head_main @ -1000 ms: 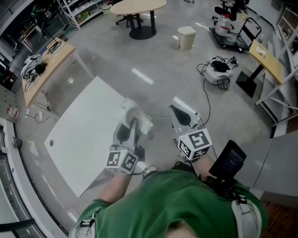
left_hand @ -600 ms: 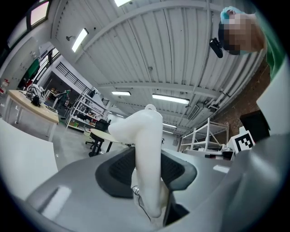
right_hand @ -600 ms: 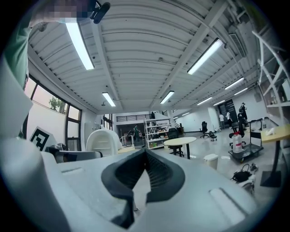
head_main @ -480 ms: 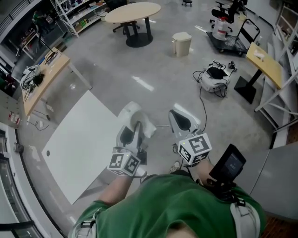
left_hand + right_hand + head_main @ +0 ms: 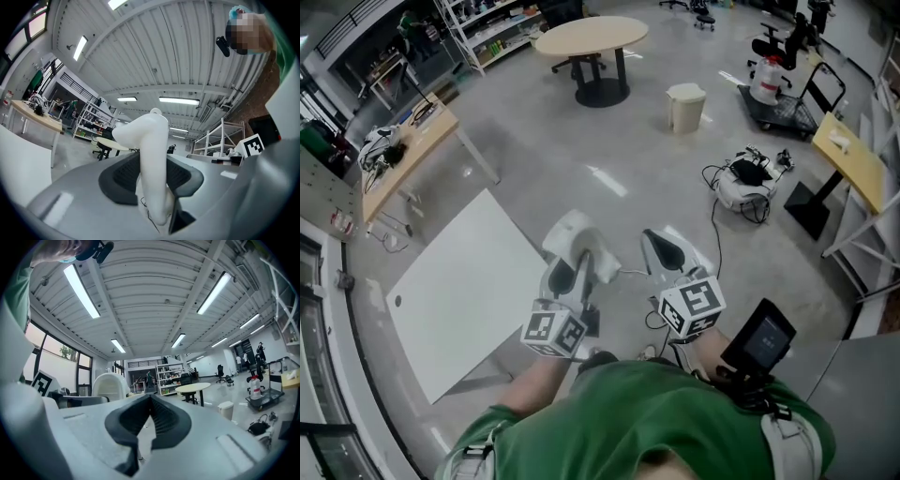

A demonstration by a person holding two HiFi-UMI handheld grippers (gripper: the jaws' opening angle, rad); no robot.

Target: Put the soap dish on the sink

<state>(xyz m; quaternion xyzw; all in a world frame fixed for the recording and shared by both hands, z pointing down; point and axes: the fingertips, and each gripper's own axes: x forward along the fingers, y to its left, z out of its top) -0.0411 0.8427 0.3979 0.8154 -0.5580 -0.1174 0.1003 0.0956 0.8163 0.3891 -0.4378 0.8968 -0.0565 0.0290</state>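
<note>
The soap dish (image 5: 579, 244) is a white curved plastic piece, held edge-on above the concrete floor. My left gripper (image 5: 573, 270) is shut on it; in the left gripper view the soap dish (image 5: 151, 159) stands upright, pinched between the two dark pads. To its right, my right gripper (image 5: 662, 247) is shut with nothing in it; in the right gripper view the pads of the right gripper (image 5: 150, 420) meet, and the soap dish (image 5: 110, 385) shows off to the left. Both grippers point level, side by side. No sink is in view.
A white tabletop (image 5: 459, 291) lies low at the left. Ahead are a round wooden table (image 5: 591, 36), a cream bin (image 5: 685, 105) and a bundle of cables and gear (image 5: 741, 178) on the floor. Wooden desks stand at left (image 5: 403, 155) and right (image 5: 853, 145).
Both grippers have travelled forward across the floor together, side by side. The white tabletop has slipped further left in view. The grip on the soap dish is unchanged.
</note>
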